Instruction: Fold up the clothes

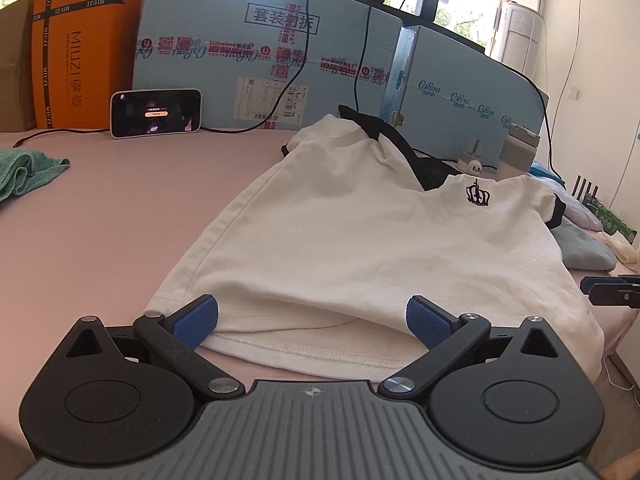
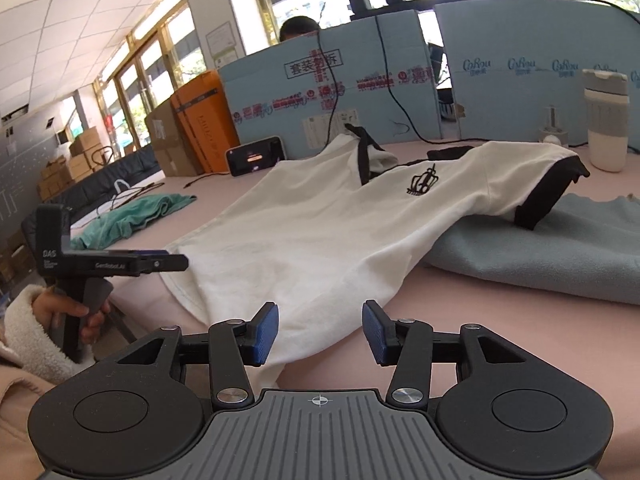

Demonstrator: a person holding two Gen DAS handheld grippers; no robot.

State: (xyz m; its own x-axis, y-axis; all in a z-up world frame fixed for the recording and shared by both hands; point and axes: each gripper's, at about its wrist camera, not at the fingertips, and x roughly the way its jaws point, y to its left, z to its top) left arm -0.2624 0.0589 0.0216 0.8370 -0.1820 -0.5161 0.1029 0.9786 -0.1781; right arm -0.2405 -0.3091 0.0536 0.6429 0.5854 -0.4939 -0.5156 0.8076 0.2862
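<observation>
A white polo shirt [image 1: 340, 232] with black collar, black sleeve cuffs and a crown logo lies spread on the pink table [image 1: 100, 240]. My left gripper [image 1: 312, 322] stands wide open at the shirt's near hem, and the doubled hem edge lies between its blue pads without being pinched. In the right wrist view the same shirt [image 2: 340, 216] runs away from me. My right gripper [image 2: 320, 334] is open, with a bottom corner of the shirt lying loose between its pads. A hand in a fleecy sleeve [image 2: 68, 314] holds the left gripper [image 2: 160, 262] at the hem's other end.
A grey-blue cloth [image 2: 560, 248] lies under the shirt's right sleeve. A green towel [image 1: 28, 168] sits at the far left. A phone [image 1: 156, 112] leans on blue cardboard panels [image 1: 280, 60] beside an orange box [image 1: 84, 48]. A tumbler [image 2: 606, 120] and cables stand at the back.
</observation>
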